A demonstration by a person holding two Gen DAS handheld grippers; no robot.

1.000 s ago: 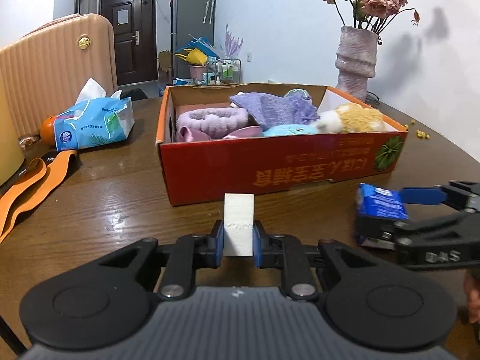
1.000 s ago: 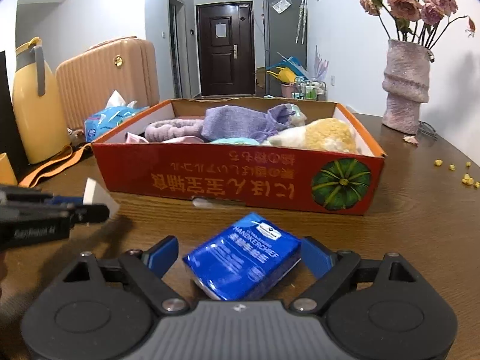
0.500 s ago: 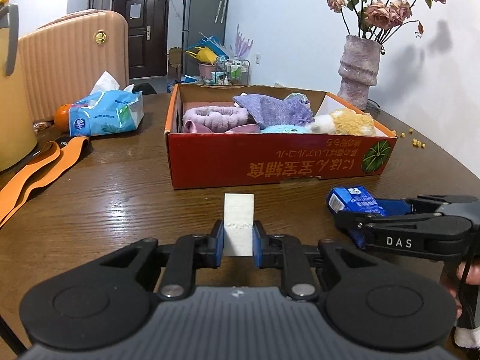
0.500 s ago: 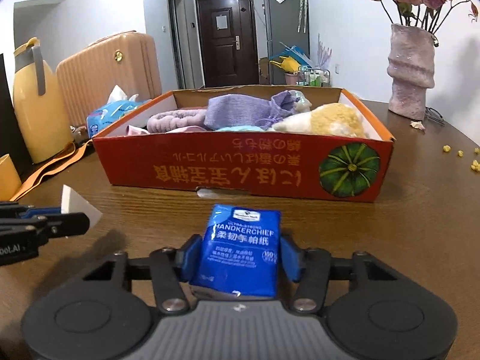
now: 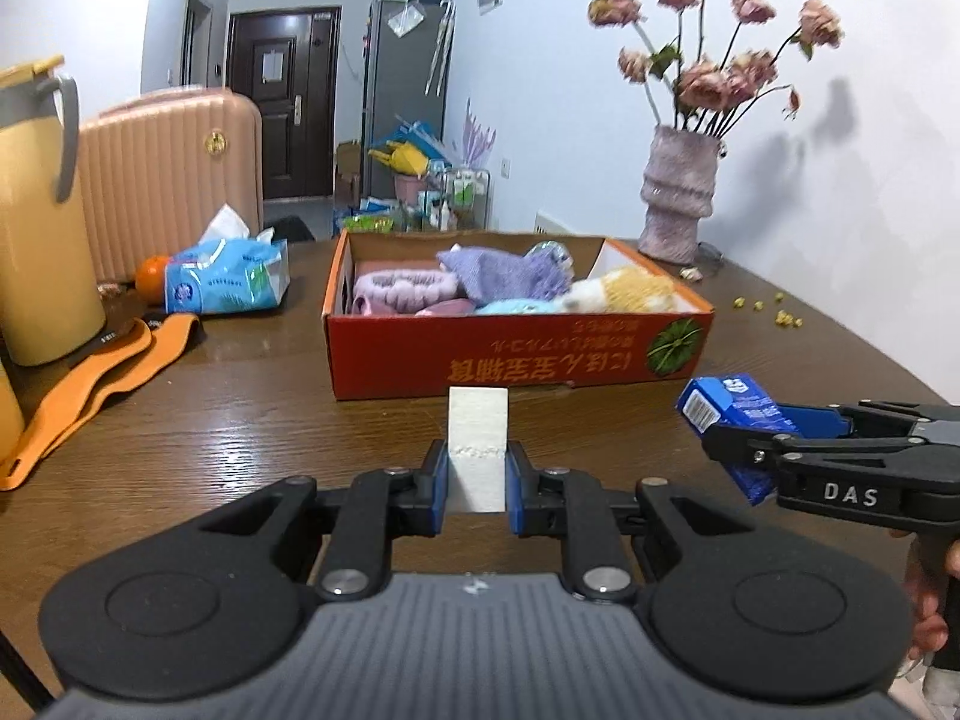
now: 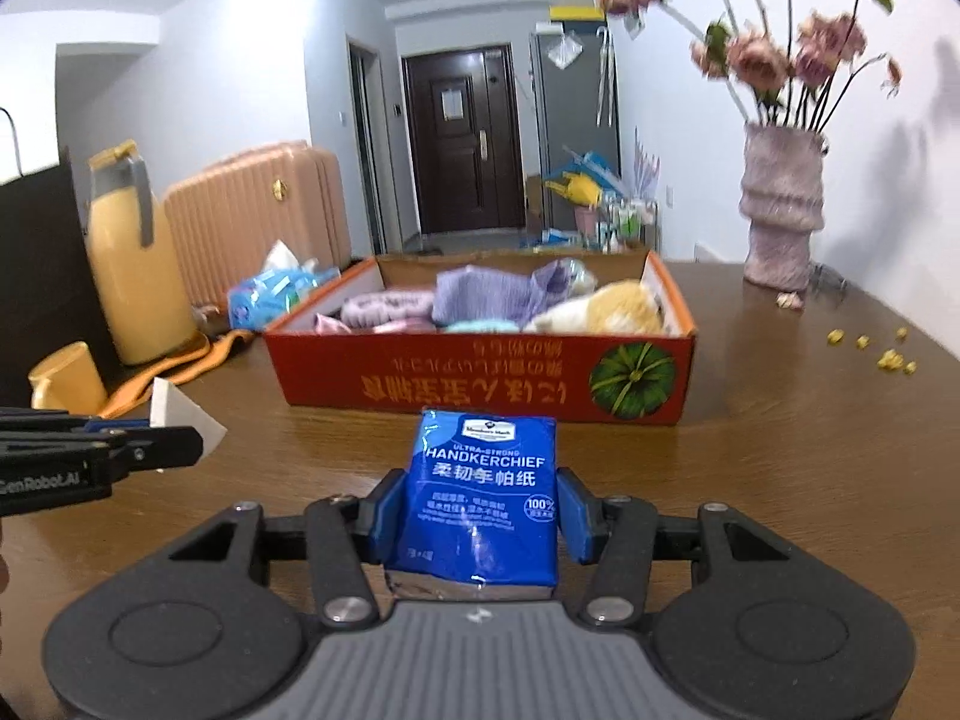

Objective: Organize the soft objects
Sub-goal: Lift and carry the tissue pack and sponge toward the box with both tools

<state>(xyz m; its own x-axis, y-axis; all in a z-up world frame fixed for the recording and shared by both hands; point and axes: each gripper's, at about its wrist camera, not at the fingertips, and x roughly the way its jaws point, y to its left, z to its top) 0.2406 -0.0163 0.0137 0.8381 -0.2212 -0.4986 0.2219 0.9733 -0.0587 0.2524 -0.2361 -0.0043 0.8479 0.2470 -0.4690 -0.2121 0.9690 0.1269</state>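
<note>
the left gripper (image 5: pixel 477 495) has its jaws clenched on a white sponge block (image 5: pixel 478 441); the right gripper (image 6: pixel 477 513) grasps a blue handkerchief pack (image 6: pixel 483 498) short of the red box (image 6: pixel 480 375).

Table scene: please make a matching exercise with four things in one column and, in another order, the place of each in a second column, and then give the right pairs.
Things:
1. white sponge block
2. blue handkerchief pack
3. purple cloth
4. vase

Places:
A. inside the red cardboard box
B. between the jaws of the right gripper
C. on the table behind the box, at its right end
D. between the jaws of the left gripper

Pairs: 1-D, 2-B, 3-A, 4-C
</note>
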